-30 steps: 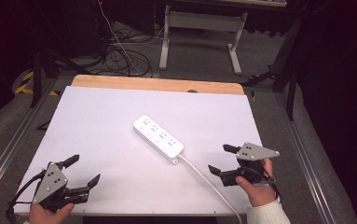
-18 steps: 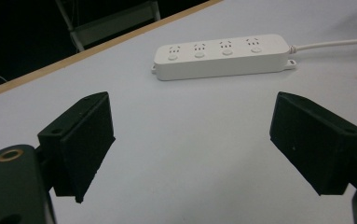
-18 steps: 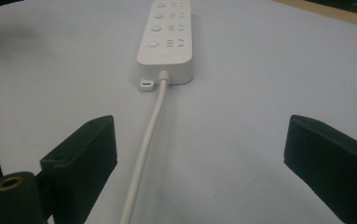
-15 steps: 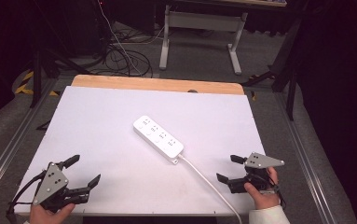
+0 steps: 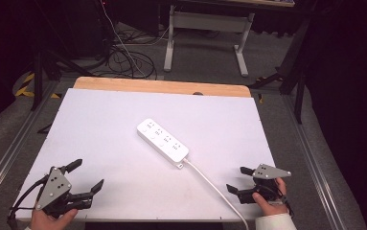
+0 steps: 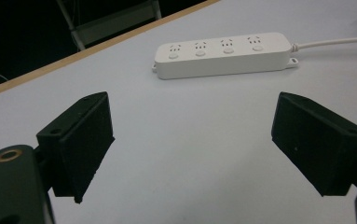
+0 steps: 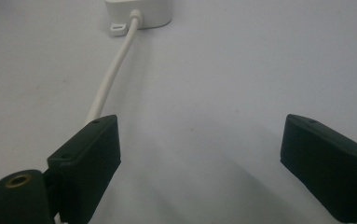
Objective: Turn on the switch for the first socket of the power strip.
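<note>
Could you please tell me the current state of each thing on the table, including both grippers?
Power strip: lies flat mid-table, sockets up, nothing plugged in.
White cord: attached to the strip, runs off the near table edge.
Left gripper: jaws open, holding nothing, at the near left corner.
Right gripper: jaws open, holding nothing, beside the cord.

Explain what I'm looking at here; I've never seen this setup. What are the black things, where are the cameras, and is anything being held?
No robot: a person holds a hand tool with two black jaws in each hand. The high view looks down on the white table, with the left gripper and right gripper near its front edge. The other two pictures come from cameras riding on each gripper, looking out between its jaws. On the table lies a white power strip, and its cord runs off the front edge, passing close to the right gripper. Both grippers are open and hold nothing.
</note>
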The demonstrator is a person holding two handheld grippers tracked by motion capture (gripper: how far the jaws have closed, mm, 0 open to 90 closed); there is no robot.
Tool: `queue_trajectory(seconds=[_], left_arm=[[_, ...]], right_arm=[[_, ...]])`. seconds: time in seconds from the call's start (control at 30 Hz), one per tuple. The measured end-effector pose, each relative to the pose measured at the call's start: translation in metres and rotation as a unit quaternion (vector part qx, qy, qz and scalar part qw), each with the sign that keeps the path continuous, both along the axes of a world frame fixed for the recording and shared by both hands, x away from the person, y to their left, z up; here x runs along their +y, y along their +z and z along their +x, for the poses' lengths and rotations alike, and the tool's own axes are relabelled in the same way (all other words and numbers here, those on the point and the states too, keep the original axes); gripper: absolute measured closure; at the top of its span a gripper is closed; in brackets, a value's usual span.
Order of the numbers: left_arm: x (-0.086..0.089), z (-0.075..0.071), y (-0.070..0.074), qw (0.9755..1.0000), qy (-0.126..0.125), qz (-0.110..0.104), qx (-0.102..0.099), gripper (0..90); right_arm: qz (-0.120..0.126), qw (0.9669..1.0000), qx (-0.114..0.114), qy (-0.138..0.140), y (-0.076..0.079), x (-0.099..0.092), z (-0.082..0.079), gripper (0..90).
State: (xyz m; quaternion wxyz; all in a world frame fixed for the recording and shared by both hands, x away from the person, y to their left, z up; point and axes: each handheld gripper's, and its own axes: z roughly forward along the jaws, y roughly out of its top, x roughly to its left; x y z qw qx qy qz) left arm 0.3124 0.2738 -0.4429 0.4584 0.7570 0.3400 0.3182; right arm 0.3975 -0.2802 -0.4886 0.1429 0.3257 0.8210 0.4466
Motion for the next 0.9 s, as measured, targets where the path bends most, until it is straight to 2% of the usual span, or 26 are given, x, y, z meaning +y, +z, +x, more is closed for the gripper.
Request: queue_trajectory(seconds=[0.23, 0.27, 0.3, 0.4, 0.5, 0.63, 0.77, 0.9], left_arm=[[0.0016, 0.0016, -0.0006, 1.0000, 0.002, -0.008, 0.003, 13.1], [0.0025, 0.0017, -0.0001, 1.0000, 0.003, -0.007, 0.002, 13.2], [0.0028, 0.0015, -0.0001, 0.9999, 0.004, -0.016, 0.003, 13.2], [0.0053, 0.0016, 0.0001, 0.9997, 0.005, -0.025, 0.004, 13.2], [0.0063, 0.0018, -0.0001, 0.9998, 0.007, -0.020, 0.002, 13.4], [0.0046, 0.0013, -0.0001, 0.9999, 0.009, 0.001, -0.009, 13.4], [0.0035, 0.0014, -0.0005, 0.9999, 0.007, 0.002, -0.008, 13.4], [0.0042, 0.0024, -0.0010, 0.9999, 0.006, -0.008, -0.001, 13.4]], right_arm=[[0.014, 0.9994, -0.032, -0.006, 0.0090, 0.0018, -0.0037, 12.5], [0.013, 0.9994, -0.032, -0.008, 0.0087, 0.0022, -0.0038, 12.5], [0.010, 0.9994, -0.031, -0.009, 0.0084, 0.0024, -0.0037, 12.5], [0.011, 0.9995, -0.030, -0.006, 0.0079, 0.0036, -0.0037, 13.3], [0.011, 0.9994, -0.033, -0.004, 0.0086, 0.0044, -0.0044, 13.4], [0.009, 0.9994, -0.033, -0.006, 0.0084, 0.0041, -0.0045, 13.6], [0.006, 0.9995, -0.032, -0.006, 0.0078, 0.0046, -0.0046, 13.6], [0.008, 0.9992, -0.037, -0.009, 0.0085, 0.0035, -0.0053, 13.6]])
